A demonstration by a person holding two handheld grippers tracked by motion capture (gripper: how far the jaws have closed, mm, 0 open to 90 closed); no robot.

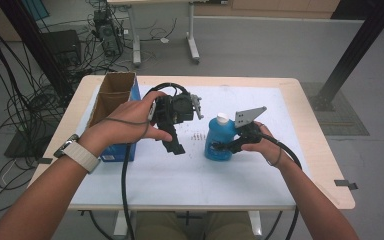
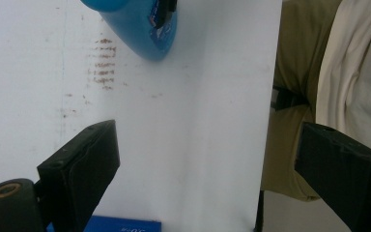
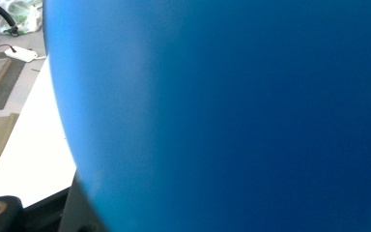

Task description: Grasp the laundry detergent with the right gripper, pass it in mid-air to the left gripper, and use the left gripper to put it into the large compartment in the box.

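From the high view, I've got the blue bottle [image 1: 219,139] standing upright with its white cap [image 1: 222,118] on, near the middle of the white-topped desk [image 1: 240,175]. My right hand-held gripper [image 1: 223,146] is clamped on the bottle's lower body from the right side, its grey plate [image 1: 249,116] sticking up beside the cap. My left hand-held gripper [image 1: 176,146] hangs above the desk just left of the bottle, jaws pointing down and spread apart, gripping nothing. A cardboard box [image 1: 111,102] with a blue side sits at the desk's left edge, flaps open.

Left gripper view now: both black jaws stand wide, bare white desk [image 2: 193,121] between them, the blue bottle [image 2: 140,34] farther off beside some brown marks [image 2: 104,63].

Right gripper view: the blue bottle [image 3: 232,116] is pressed right up against the camera, desk [image 3: 29,159] at its left.
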